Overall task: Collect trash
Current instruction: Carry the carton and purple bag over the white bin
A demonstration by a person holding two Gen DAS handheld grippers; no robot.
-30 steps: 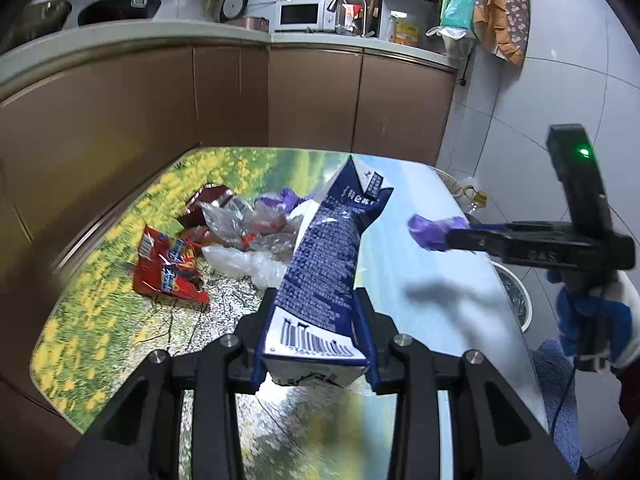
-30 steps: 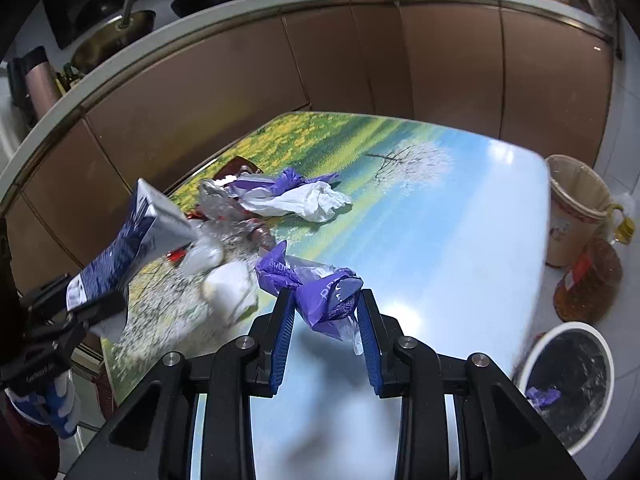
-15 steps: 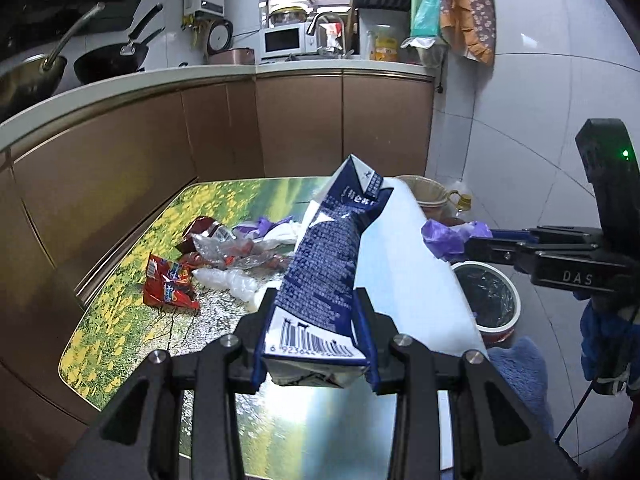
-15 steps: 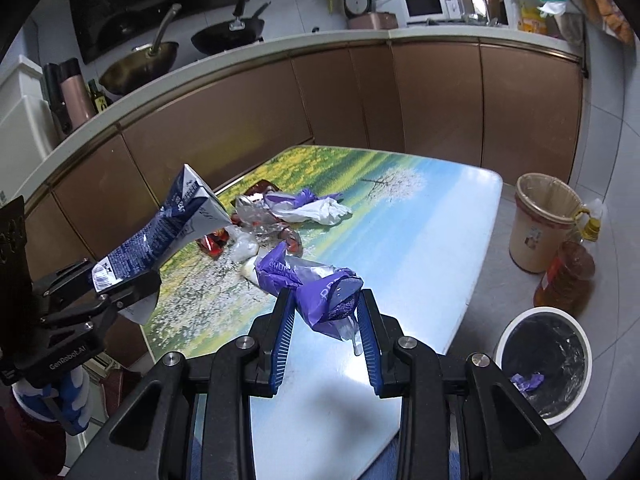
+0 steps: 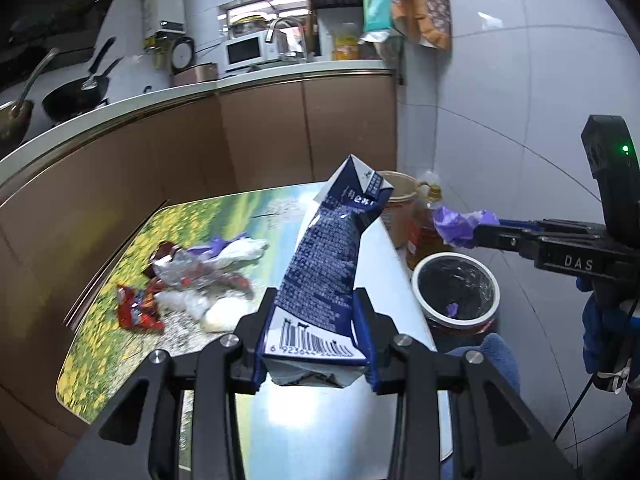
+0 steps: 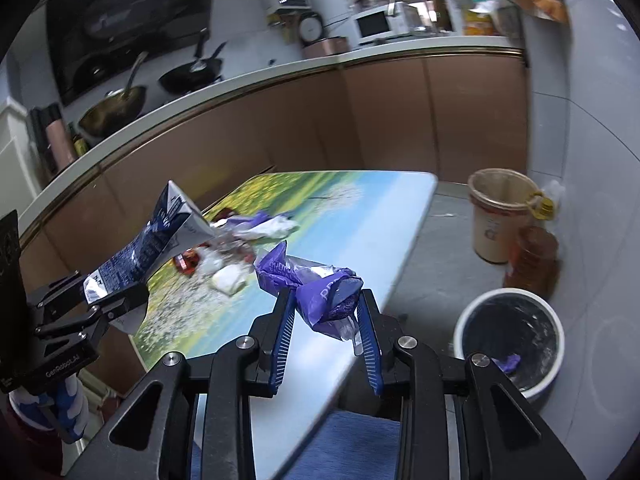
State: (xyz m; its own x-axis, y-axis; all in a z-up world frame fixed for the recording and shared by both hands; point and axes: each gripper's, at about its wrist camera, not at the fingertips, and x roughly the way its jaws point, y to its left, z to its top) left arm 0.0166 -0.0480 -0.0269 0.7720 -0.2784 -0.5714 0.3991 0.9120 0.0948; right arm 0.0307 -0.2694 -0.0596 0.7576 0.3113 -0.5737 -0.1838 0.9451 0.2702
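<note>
Nearest, at the bottom centre of the left wrist view, the left gripper (image 5: 316, 344) is clamped on the base of a crushed dark blue and white drink carton (image 5: 332, 264), which leans up and away with its barcode facing the camera. In the right wrist view, the right gripper (image 6: 326, 332) at lower centre pinches a crumpled purple foil wrapper (image 6: 316, 288) between its blue-padded fingers (image 6: 283, 336), the jaws only part-way apart around it.

Beyond both lies a table with a printed meadow-and-sky top (image 6: 352, 216). Near the middle left of the right view a heap of loose litter (image 6: 236, 240) rests on it: clear plastic, white tissue, red packets.

On the floor at the lower right of that view stands a round white-rimmed bin with a black liner (image 6: 510, 336), a purple scrap inside. Behind it are an amber oil bottle (image 6: 534, 256) and a beige bucket (image 6: 498, 212).
</note>
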